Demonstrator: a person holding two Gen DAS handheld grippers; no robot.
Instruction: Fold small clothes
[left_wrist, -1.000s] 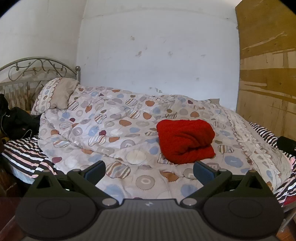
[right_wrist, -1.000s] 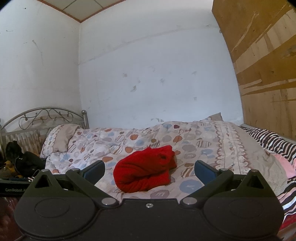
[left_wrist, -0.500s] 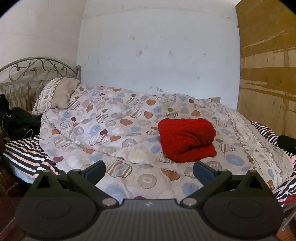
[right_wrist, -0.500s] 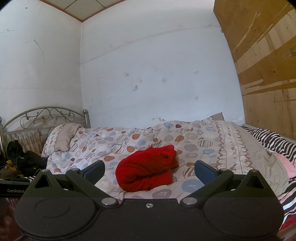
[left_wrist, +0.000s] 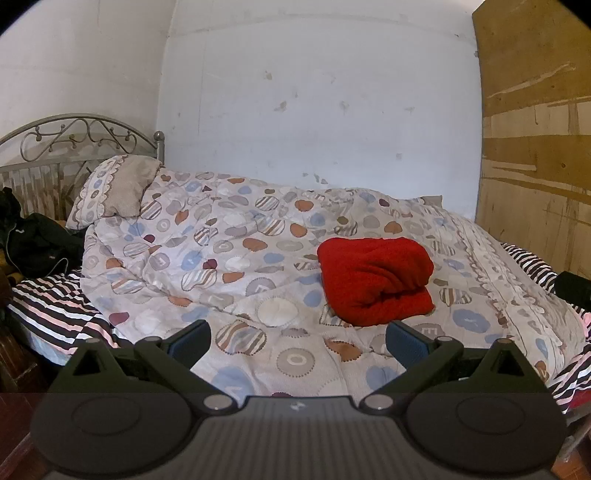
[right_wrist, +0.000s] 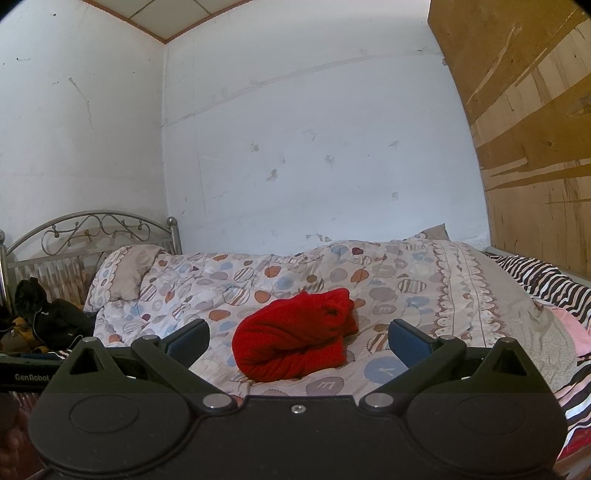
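A red knitted garment (left_wrist: 375, 280) lies folded in a thick bundle on the patterned duvet (left_wrist: 229, 258). It also shows in the right wrist view (right_wrist: 295, 336). My left gripper (left_wrist: 297, 341) is open and empty, held back from the bed, with the bundle ahead and to the right. My right gripper (right_wrist: 298, 341) is open and empty, held back from the bed, with the bundle straight ahead between the fingers' line of sight.
A pillow (left_wrist: 118, 188) lies by the metal headboard (left_wrist: 74, 140) at left. Dark clothes (left_wrist: 37, 240) lie at the left edge. A striped sheet (right_wrist: 535, 273) and a wooden panel (right_wrist: 524, 129) are at right. A white wall is behind.
Both views have shifted slightly, and the red bundle sits a touch further right in each. The grippers stay open and the bundle lies unchanged.
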